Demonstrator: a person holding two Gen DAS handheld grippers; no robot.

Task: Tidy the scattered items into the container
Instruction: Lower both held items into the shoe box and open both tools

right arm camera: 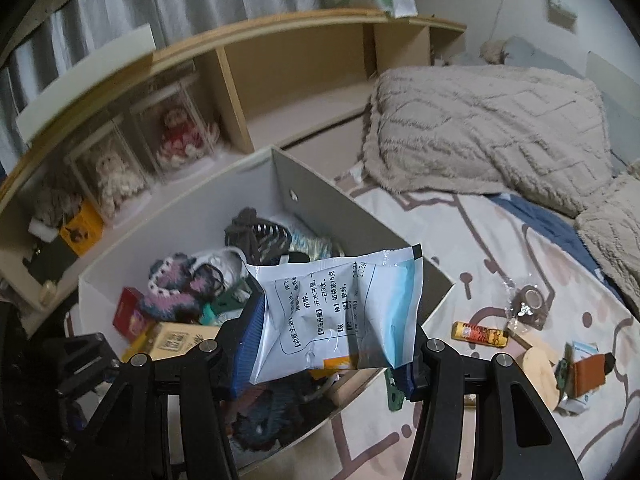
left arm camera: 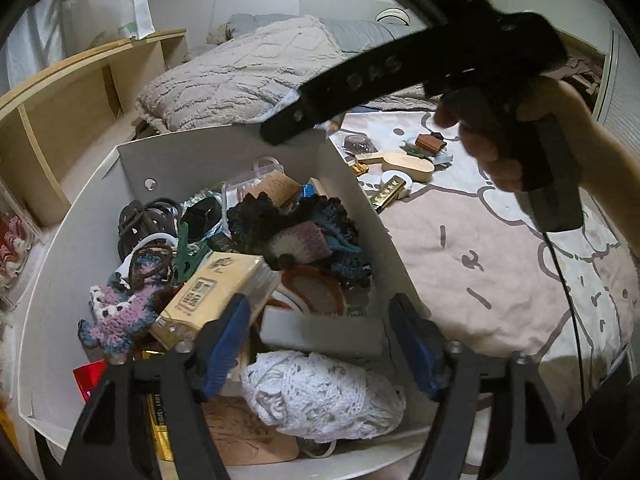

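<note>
The white box [left arm camera: 200, 156] is crowded with crochet pieces, a cable bundle, a yellow packet [left arm camera: 212, 296] and a white knitted ball [left arm camera: 320, 396]. My left gripper [left arm camera: 320, 344] hangs open over its near end; a flat grey piece [left arm camera: 320, 332] lies between the blue pads with a gap at each side. My right gripper [right arm camera: 328, 354] is shut on a white-and-blue printed sachet [right arm camera: 340, 304], held above the box [right arm camera: 320, 208]. On the bedspread lie a wrapped tape roll [right arm camera: 530, 300], a yellow tube [right arm camera: 478, 334], a wooden oval [right arm camera: 536, 372] and a gold harmonica [left arm camera: 390, 194].
A person's hand [left arm camera: 500, 140] holds the right tool across the top of the left wrist view. A wooden shelf [right arm camera: 280, 80] with dolls in clear cases [right arm camera: 176, 136] runs behind the box. A fluffy beige blanket [right arm camera: 480, 128] lies beyond it.
</note>
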